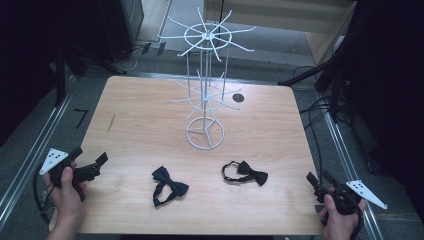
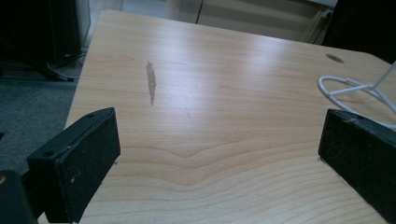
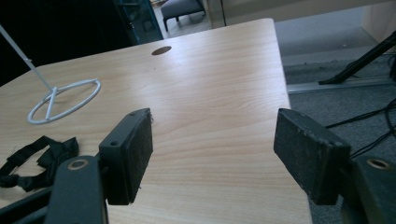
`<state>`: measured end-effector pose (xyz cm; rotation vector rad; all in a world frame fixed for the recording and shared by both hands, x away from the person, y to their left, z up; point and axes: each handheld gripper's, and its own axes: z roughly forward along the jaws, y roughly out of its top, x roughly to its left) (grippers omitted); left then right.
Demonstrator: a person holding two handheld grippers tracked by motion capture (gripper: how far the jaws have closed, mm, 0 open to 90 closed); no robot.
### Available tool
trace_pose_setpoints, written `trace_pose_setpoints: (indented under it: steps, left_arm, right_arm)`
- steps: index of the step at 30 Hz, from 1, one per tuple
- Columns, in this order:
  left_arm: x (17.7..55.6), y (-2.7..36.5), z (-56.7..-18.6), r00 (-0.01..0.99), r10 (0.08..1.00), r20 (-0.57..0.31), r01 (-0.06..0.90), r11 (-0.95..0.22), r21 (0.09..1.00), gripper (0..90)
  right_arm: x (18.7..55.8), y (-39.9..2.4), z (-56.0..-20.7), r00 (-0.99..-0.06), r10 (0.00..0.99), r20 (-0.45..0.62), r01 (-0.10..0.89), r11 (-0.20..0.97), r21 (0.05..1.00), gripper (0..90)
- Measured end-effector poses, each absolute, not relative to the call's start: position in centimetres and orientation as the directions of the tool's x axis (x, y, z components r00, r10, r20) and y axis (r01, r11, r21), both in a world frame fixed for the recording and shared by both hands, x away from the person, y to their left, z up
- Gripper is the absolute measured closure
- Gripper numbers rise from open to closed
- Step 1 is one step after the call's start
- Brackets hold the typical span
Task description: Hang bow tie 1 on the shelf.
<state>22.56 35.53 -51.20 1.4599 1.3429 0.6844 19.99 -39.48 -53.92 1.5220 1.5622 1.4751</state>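
Two black bow ties flat on desk (image 1: 125, 125), staged before white wire rack (image 1: 205, 90): left bow tie (image 1: 169, 186) at rack's 7 o'clock, right bow tie (image 1: 246, 173) at 5. Left claw (image 1: 102, 161) and right claw (image 1: 311, 178) parked at desk edges, jaws apart, empty, clear of ties.

The left claw (image 1: 92, 167) hovers over the near left corner of the tabletop (image 1: 150, 125), held in the left hand (image 1: 67, 187), jaws wide apart with nothing between them. The right claw (image 1: 317, 182), gripped by the right hand (image 1: 337, 212), sits at the tabletop's near right corner, jaws likewise spread and empty.
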Motion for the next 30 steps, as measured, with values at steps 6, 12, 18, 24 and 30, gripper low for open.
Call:
trace_pose_setpoints:
  steps: [6,12,18,24,30]
  left_arm:
    - [22.7,35.0,-51.3,0.222,0.957,-0.185,0.397,0.085,0.914,0.0]
    - [23.2,34.3,-51.8,0.22,0.961,-0.17,0.43,0.061,0.901,0.0]
    - [23.2,34.0,-52.0,0.248,0.956,-0.159,0.435,0.036,0.9,0.0]
    - [23.0,33.7,-52.1,0.233,0.963,-0.136,0.418,0.027,0.908,0.0]
    - [23.1,33.6,-52.1,0.232,0.965,-0.126,0.412,0.02,0.911,0.0]
  right_arm:
    - [19.8,-38.8,-52.9,-0.253,0.915,0.314,0.333,-0.223,0.916,29.4]
    - [20.5,-36.1,-51.3,-0.306,0.913,0.27,0.339,-0.16,0.927,30.0]
    - [21.3,-31.4,-50.6,-0.398,0.895,0.201,0.392,-0.032,0.92,29.5]
    - [22.0,-27.2,-50.9,-0.453,0.874,0.178,0.437,0.044,0.899,27.7]
    - [22.0,-24.1,-50.5,-0.496,0.85,0.177,0.439,0.069,0.896,27.9]
